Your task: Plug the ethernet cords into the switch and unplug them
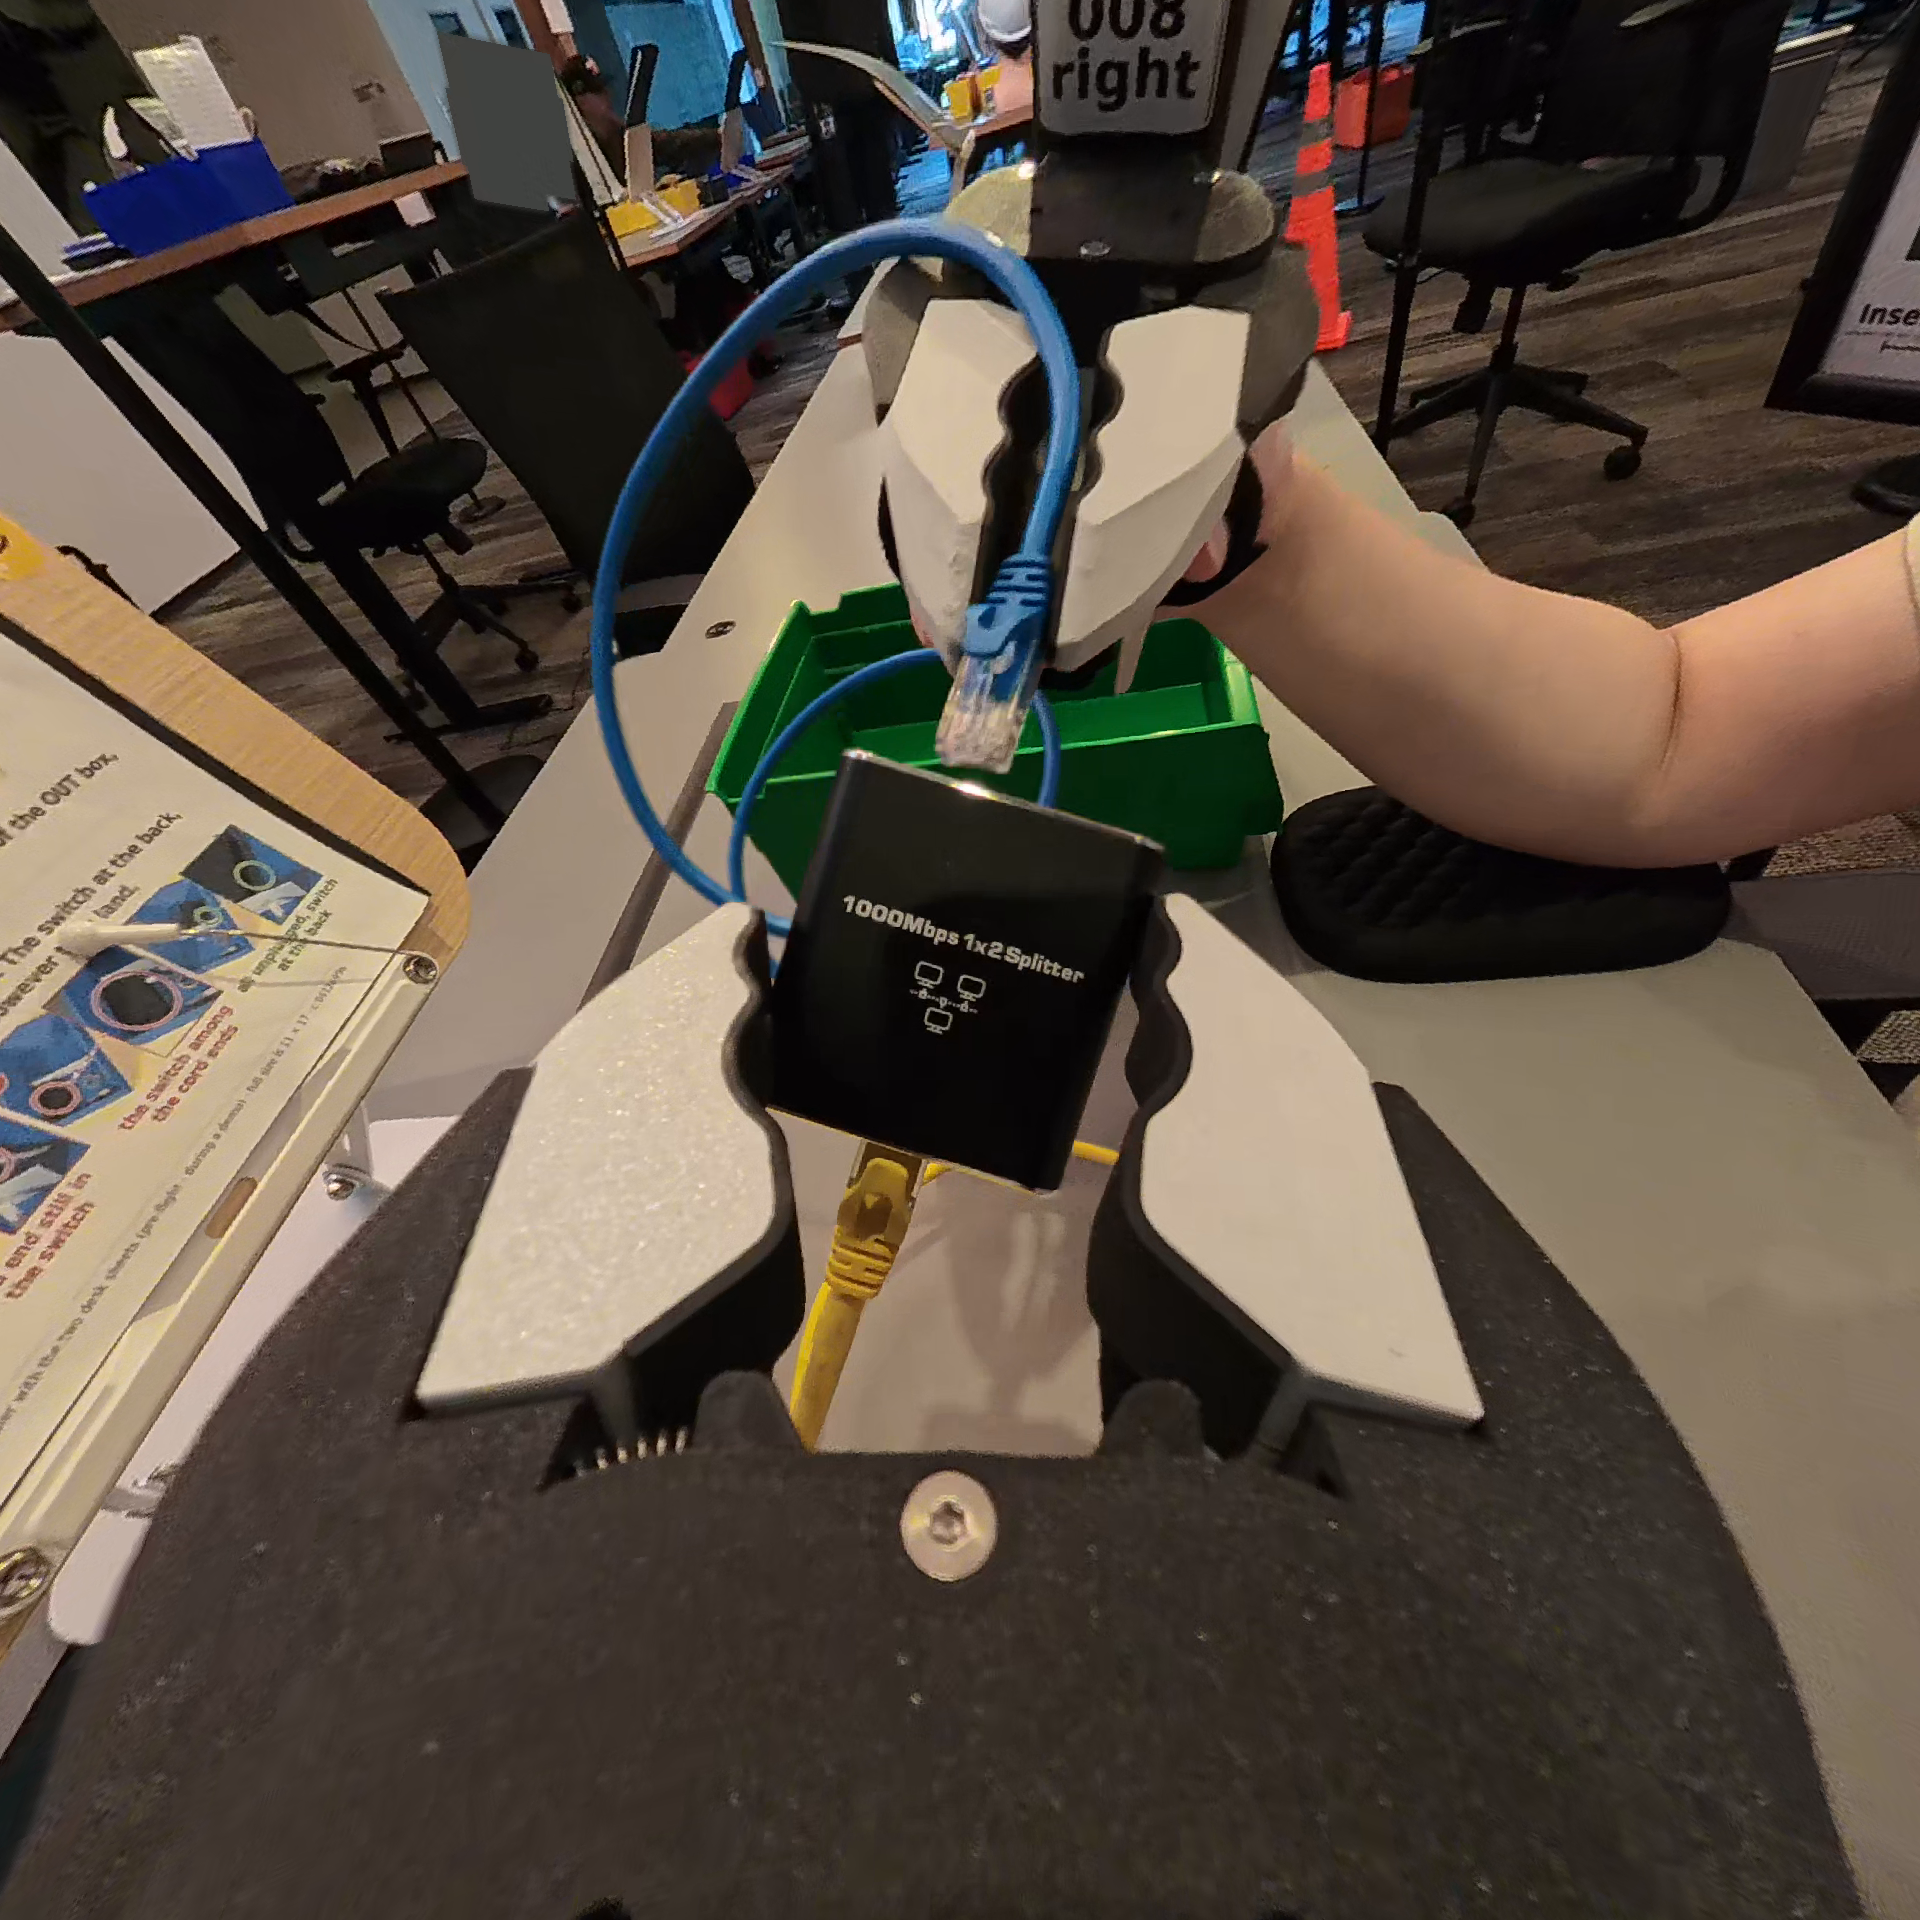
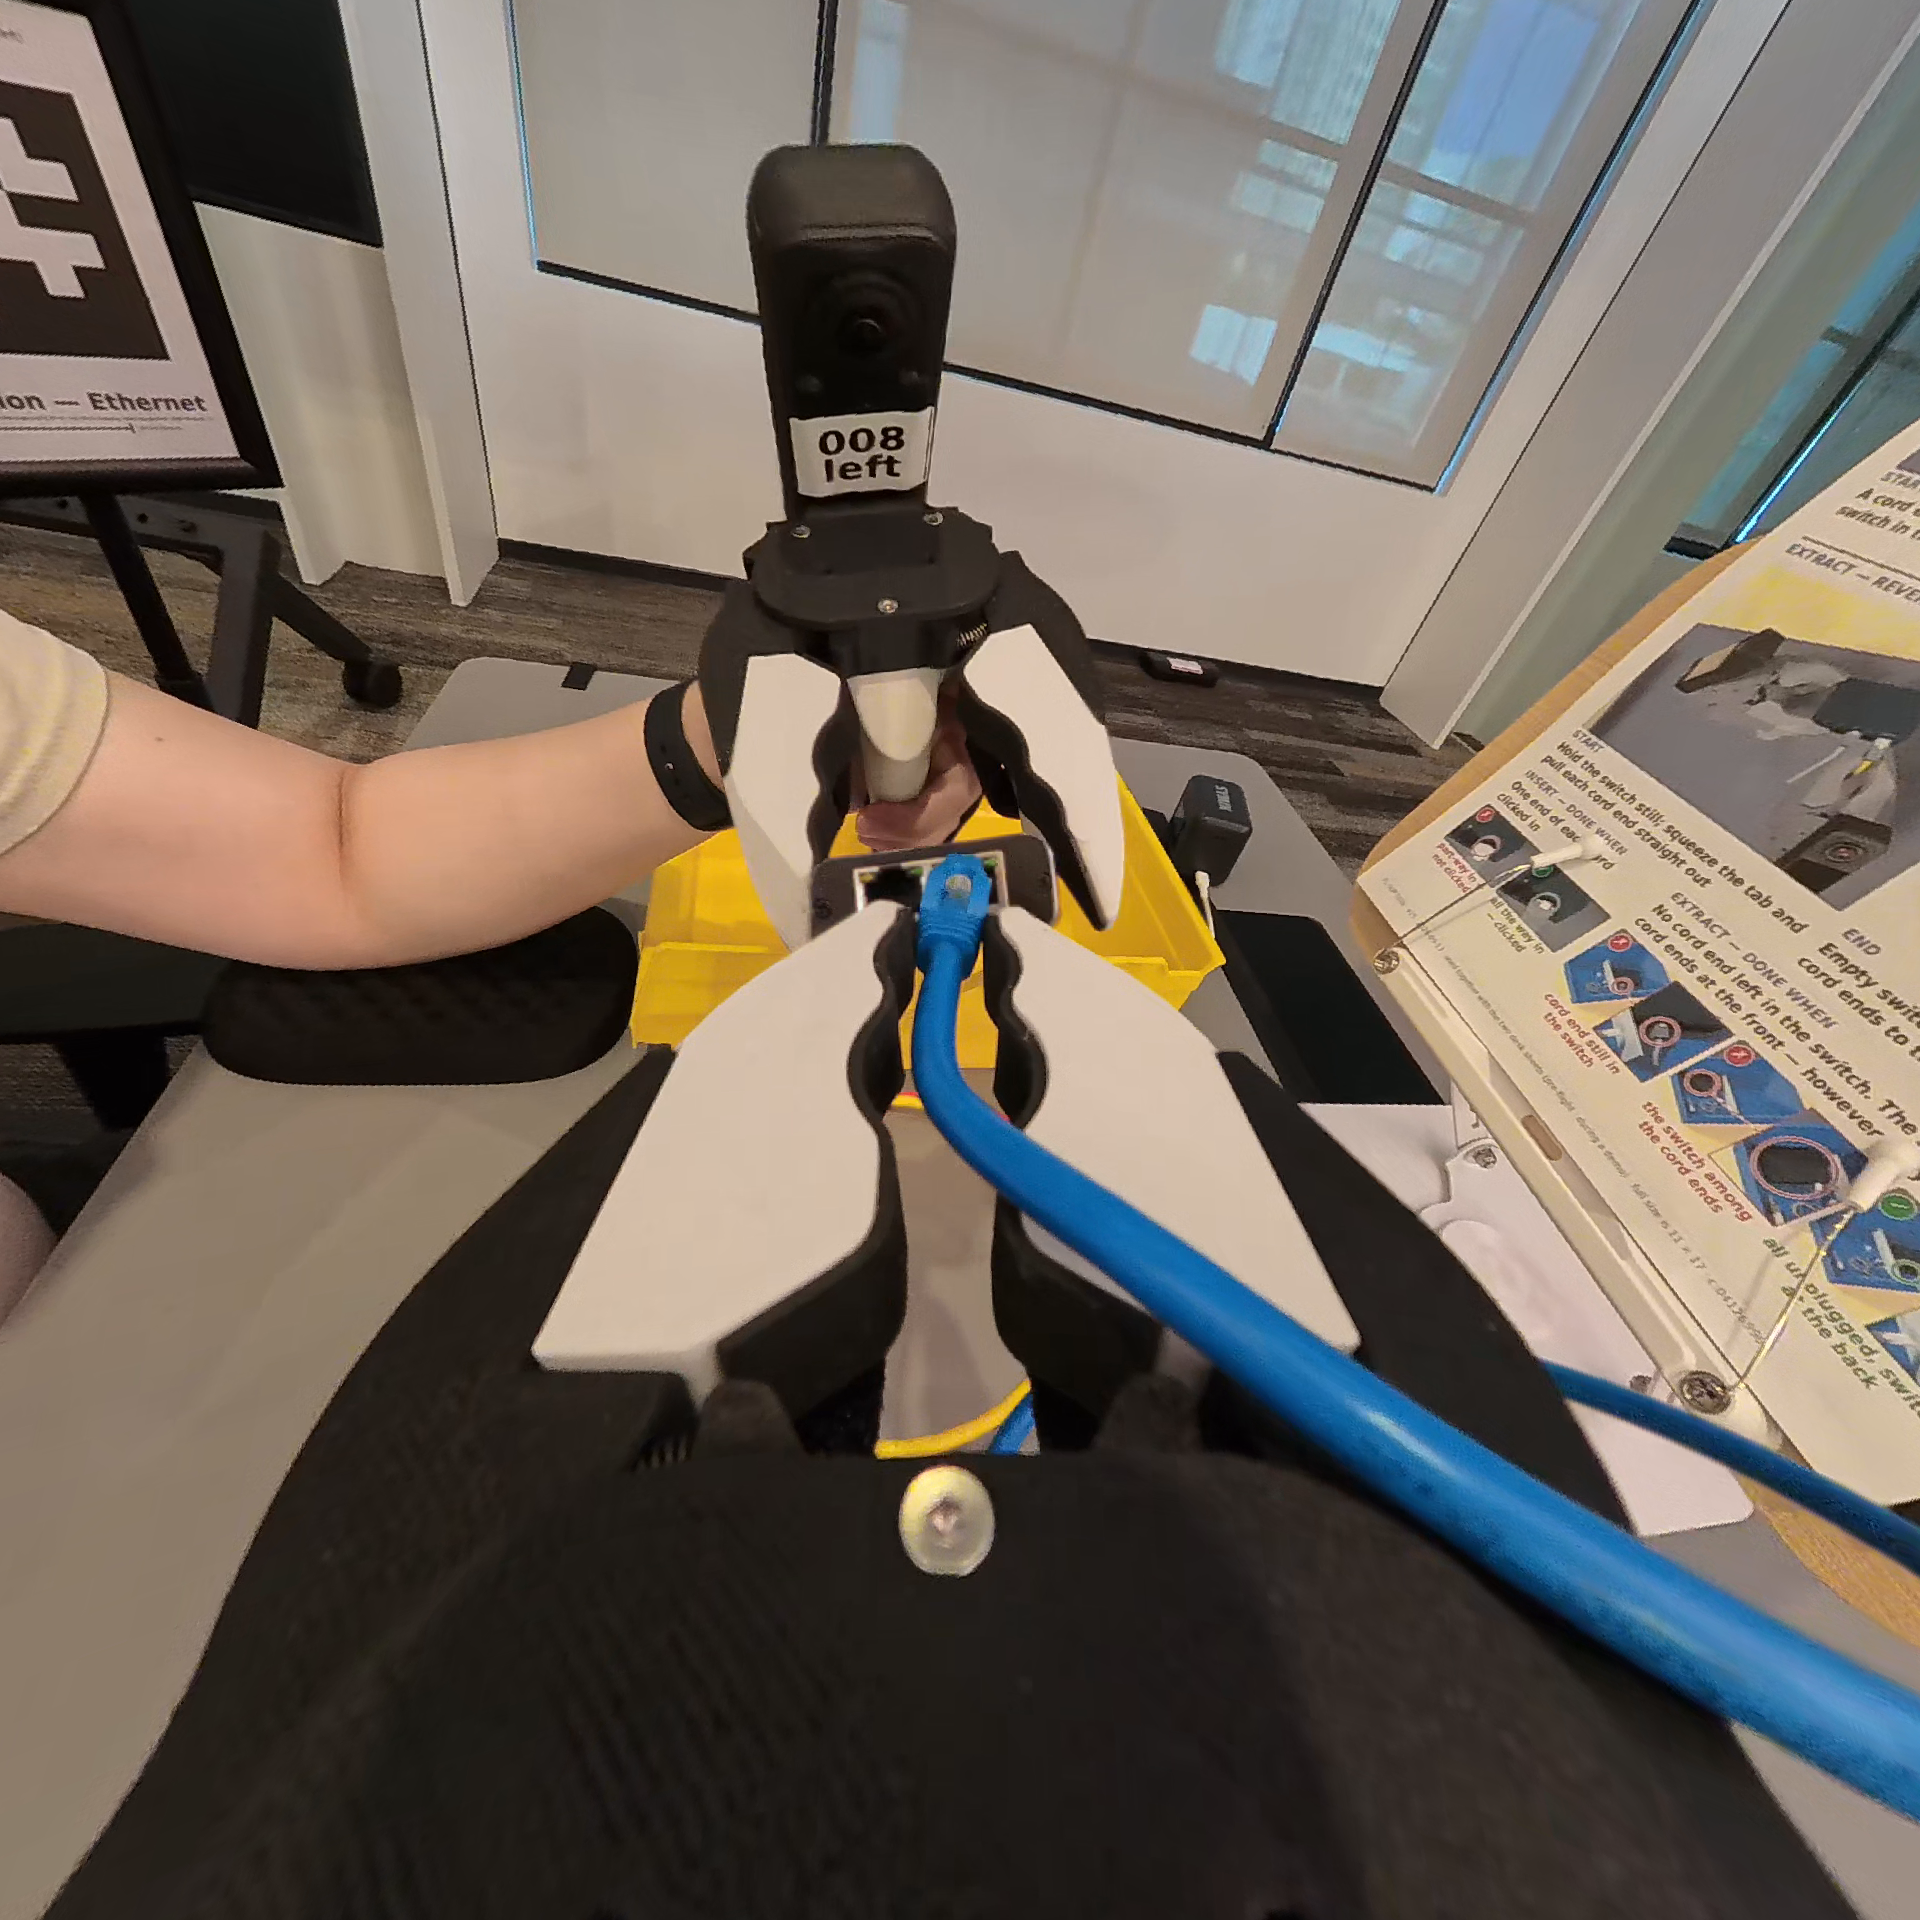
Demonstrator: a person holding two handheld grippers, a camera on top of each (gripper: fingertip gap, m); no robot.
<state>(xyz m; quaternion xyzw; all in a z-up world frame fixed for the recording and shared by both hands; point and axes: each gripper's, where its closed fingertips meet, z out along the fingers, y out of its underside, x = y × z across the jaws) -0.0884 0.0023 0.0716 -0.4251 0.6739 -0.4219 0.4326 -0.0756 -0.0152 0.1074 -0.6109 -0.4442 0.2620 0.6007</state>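
Note:
My left gripper (image 1: 956, 935) is shut on the black switch (image 1: 956, 1039) and holds it above the grey table (image 1: 1558, 1195). A yellow cord (image 1: 868, 1226) is plugged into the switch's near end. My right gripper (image 2: 948, 925) is shut on the blue cord (image 2: 940, 935) just behind its plug. In the left wrist view the blue cord's clear plug (image 1: 982, 712) sits with its tip at the switch's far edge. In the right wrist view the switch's port face (image 2: 831, 883) shows the left port (image 2: 883, 885) empty, and the blue plug is in line with the right port.
A green bin (image 1: 1143, 748) stands behind the switch in the left wrist view, and a yellow bin (image 2: 707, 966) in the right wrist view. An instruction board (image 1: 156, 987) (image 2: 1662, 987) leans at the side. The person's forearms rest on black pads (image 1: 1496, 883) (image 2: 416, 997). About 5 cm separates my left fingertips from my right.

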